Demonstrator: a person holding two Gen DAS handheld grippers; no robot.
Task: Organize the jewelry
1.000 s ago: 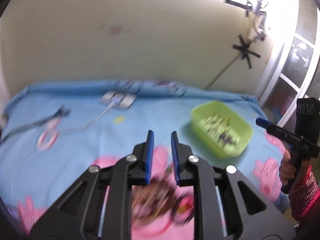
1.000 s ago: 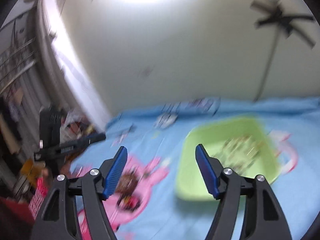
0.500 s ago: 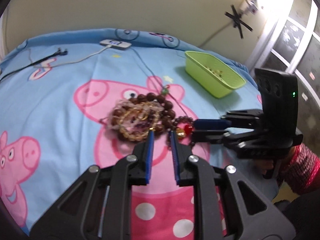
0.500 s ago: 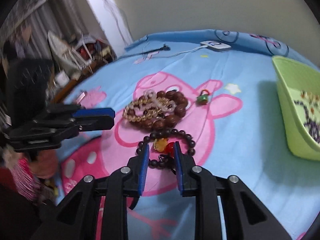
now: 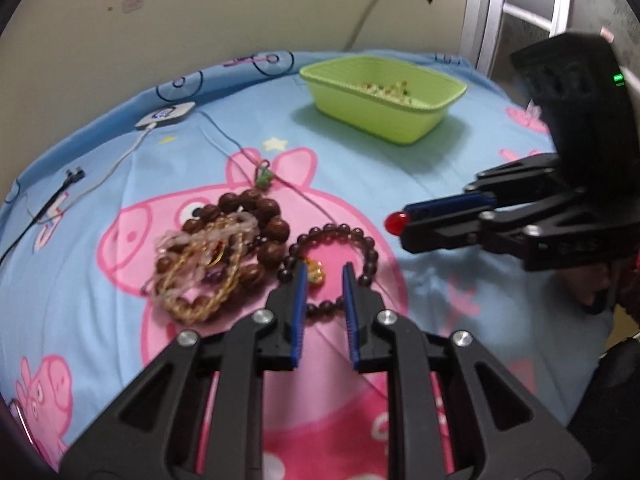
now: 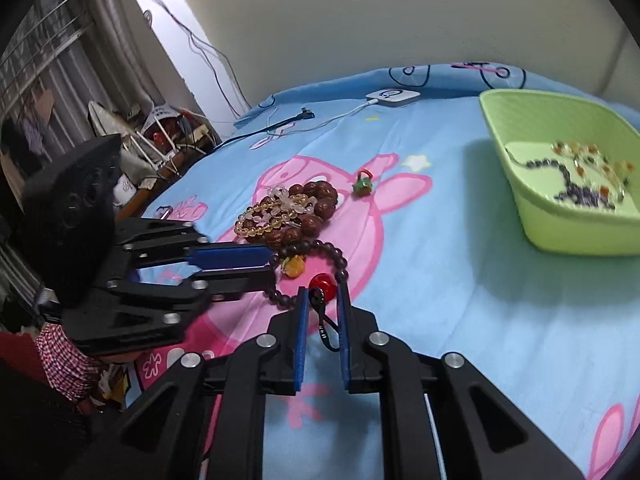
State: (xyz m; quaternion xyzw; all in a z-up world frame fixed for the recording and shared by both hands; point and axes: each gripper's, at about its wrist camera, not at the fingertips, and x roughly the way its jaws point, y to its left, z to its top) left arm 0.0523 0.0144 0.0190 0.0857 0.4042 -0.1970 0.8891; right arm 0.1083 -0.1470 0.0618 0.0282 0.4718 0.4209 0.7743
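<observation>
Red round bead on a black cord now sits pinched between the right gripper fingers, which have closed since a second ago, above the dark beaded bracelet on the bed; the left gripper hovers slightly open, empty, the green plastic basket far right awaiting.

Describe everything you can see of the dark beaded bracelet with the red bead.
The dark beaded bracelet is a loop of small, glossy, dark brown round beads lying flat on the blue cartoon bedsheet, just right of the bracelet pile and apparently apart from it. It carries an orange-yellow charm inside the loop and a red bead on a black cord. The right gripper is shut on the red bead; the left gripper's tips straddle the near side.
</observation>
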